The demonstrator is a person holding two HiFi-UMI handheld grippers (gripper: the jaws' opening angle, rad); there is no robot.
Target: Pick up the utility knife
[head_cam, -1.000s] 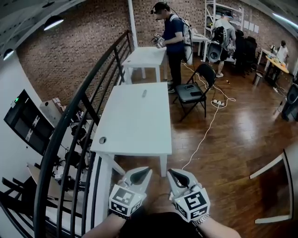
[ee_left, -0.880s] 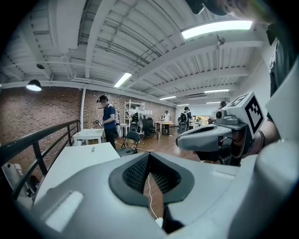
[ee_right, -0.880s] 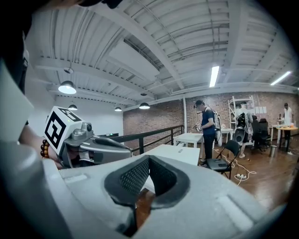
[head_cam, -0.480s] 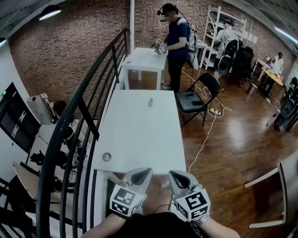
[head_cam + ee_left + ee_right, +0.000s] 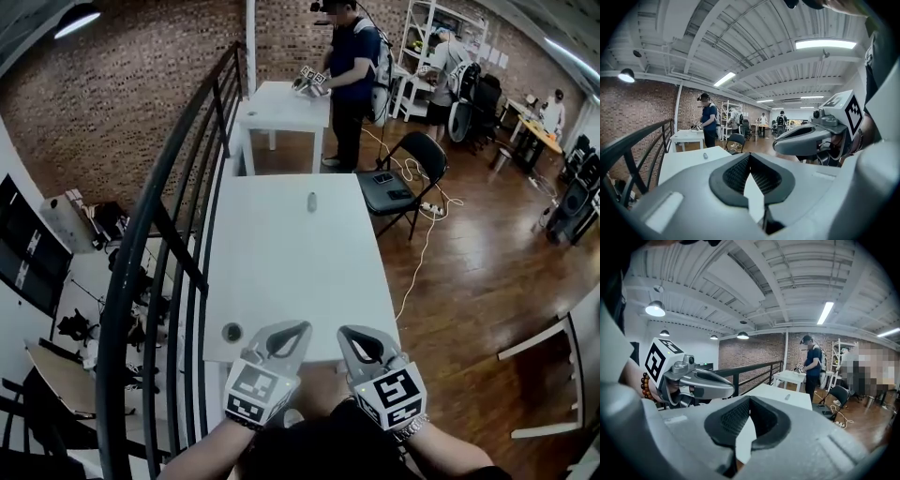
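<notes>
Grippers side by side at the near edge of a white table (image 5: 281, 281), utility knife (image 5: 311, 202) far up it.
Left gripper (image 5: 299, 330) and right gripper (image 5: 344, 333) each have their jaws pressed together with nothing between them (tips meet in both gripper views). A round hole (image 5: 232, 332) sits by the table's near left corner; the knife lies toward the far end, well apart from both. Black railing (image 5: 120, 300) on the left, folding chair (image 5: 412, 155) and wooden floor (image 5: 469, 272) on the right, then a person (image 5: 349, 56) at a second table (image 5: 281, 103), brick wall (image 5: 122, 103) behind.

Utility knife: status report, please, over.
Left tongs shut, empty. Right tongs shut, empty. Utility knife on white table, far side, untouched. Nothing in between.
</notes>
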